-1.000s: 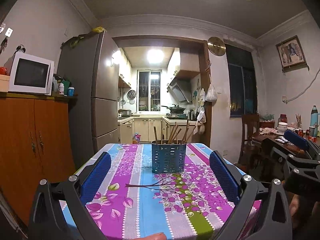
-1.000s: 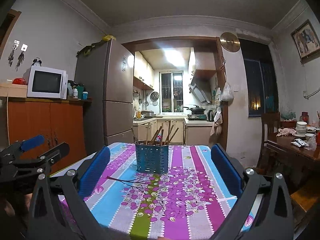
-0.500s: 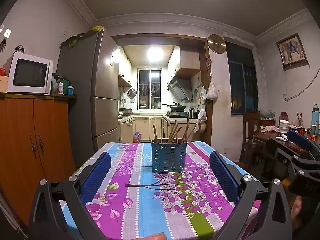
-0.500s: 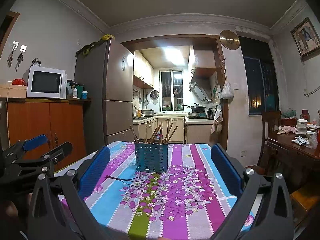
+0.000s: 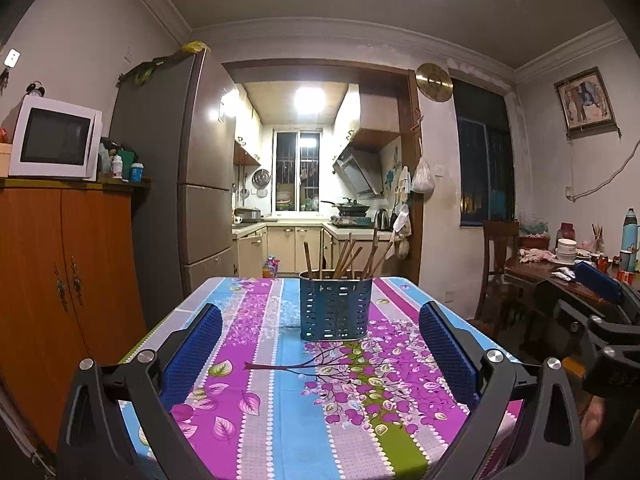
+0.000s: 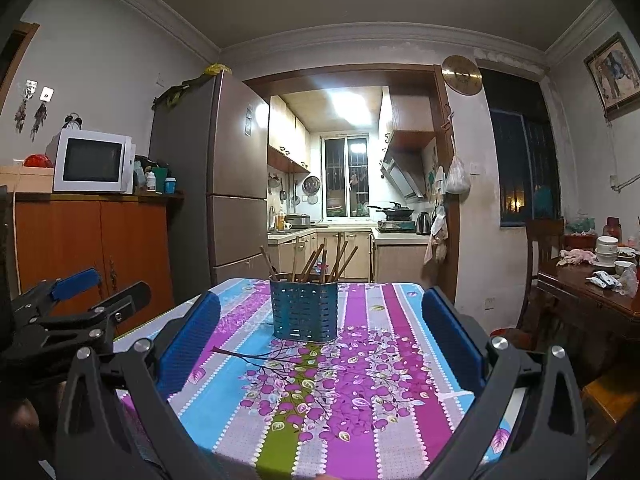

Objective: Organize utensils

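Note:
A blue perforated utensil holder [image 5: 335, 306] [image 6: 304, 311] stands upright near the far middle of the table, with several brown chopsticks [image 5: 349, 255] [image 6: 316, 261] leaning in it. My left gripper [image 5: 320, 316] is open at the table's near edge, nothing between its blue pads [image 5: 192, 350]. My right gripper [image 6: 322, 302] is likewise open and empty, beside the left one. Each gripper shows at the edge of the other's view: the right one [image 5: 600, 304], the left one [image 6: 80, 300].
The table wears a striped floral cloth [image 5: 280, 380] [image 6: 360, 360]. An orange cabinet [image 5: 60, 280] with a microwave [image 5: 56, 138] and a tall fridge [image 5: 188, 184] stand on the left. A wooden dining table [image 6: 592, 292] with dishes and a chair [image 5: 500, 256] stand on the right.
Both views have tilted slightly upward and shifted a little; the holder sits lower in each frame. Both grippers stay open and nothing on the table has moved.

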`<state>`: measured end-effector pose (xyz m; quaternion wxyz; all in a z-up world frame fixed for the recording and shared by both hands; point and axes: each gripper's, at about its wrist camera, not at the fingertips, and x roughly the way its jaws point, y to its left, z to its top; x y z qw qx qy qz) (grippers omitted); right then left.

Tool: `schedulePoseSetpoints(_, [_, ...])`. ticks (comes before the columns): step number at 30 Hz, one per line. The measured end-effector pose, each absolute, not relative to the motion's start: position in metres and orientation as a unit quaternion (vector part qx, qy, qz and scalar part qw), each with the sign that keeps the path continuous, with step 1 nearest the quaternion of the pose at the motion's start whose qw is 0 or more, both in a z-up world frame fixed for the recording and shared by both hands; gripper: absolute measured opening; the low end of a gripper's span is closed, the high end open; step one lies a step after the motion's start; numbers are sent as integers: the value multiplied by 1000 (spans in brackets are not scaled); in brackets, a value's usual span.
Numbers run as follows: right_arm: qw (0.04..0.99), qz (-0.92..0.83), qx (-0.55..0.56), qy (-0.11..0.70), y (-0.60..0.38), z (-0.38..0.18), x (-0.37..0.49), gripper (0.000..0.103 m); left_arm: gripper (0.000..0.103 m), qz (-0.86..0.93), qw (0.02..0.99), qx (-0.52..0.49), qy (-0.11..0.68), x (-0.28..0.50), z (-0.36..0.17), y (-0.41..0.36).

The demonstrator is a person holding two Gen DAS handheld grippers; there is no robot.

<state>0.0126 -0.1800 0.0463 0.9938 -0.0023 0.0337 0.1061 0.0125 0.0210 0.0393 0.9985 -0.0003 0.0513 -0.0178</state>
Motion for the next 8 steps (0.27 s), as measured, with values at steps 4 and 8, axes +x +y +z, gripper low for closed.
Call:
schedulePoseSetpoints(4, [994, 105, -3, 40, -180, 43, 19, 98, 98, -8, 997, -2, 73, 27, 33, 23])
schedulePoseSetpoints(8, [994, 104, -1, 44, -180, 41, 26, 98, 98, -5, 997, -2, 79, 35, 29, 24])
